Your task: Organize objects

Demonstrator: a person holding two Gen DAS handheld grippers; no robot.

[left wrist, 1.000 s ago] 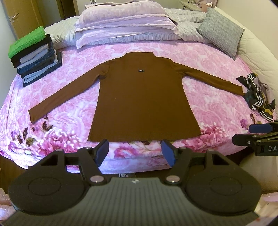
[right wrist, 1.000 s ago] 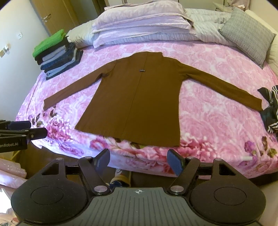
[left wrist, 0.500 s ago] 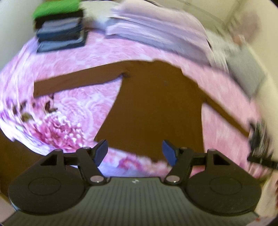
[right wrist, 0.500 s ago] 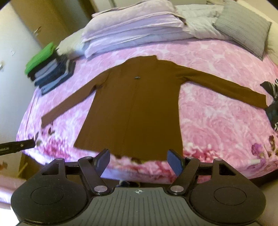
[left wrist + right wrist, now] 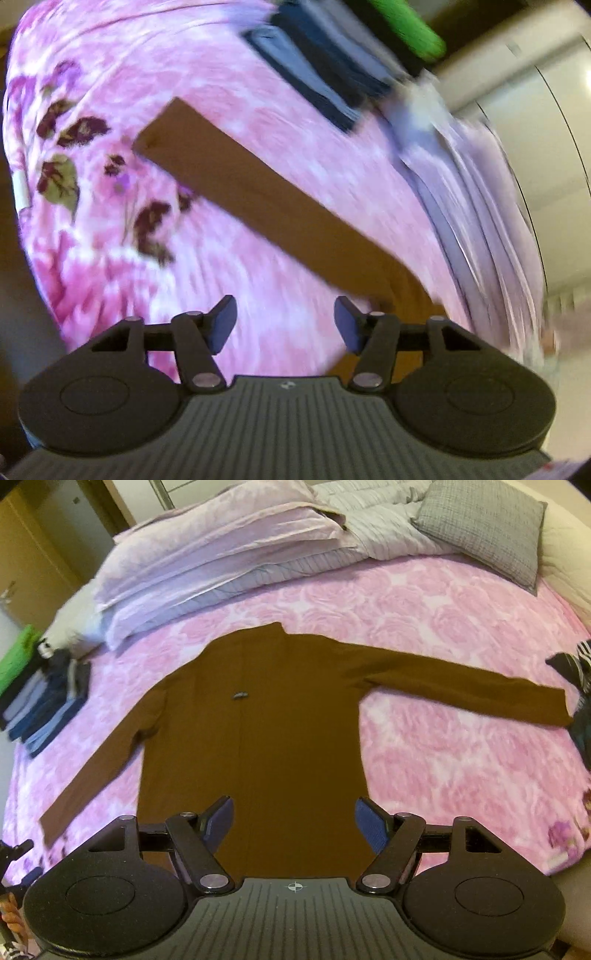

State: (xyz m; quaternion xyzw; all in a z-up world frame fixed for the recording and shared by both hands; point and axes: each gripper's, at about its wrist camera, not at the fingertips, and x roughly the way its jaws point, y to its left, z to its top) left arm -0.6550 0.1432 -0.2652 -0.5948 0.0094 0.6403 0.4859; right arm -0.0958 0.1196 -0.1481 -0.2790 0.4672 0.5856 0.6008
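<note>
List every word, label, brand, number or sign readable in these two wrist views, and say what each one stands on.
No readable words or numbers in either view.
Left gripper: small pale emblem on its ribbed grey housing, too blurred to read.
Right gripper: a crosshair-in-circle mark on its ribbed grey housing, a sign with no lettering.
Brown long-sleeved top: small dark tag on its chest, too small to read.
</note>
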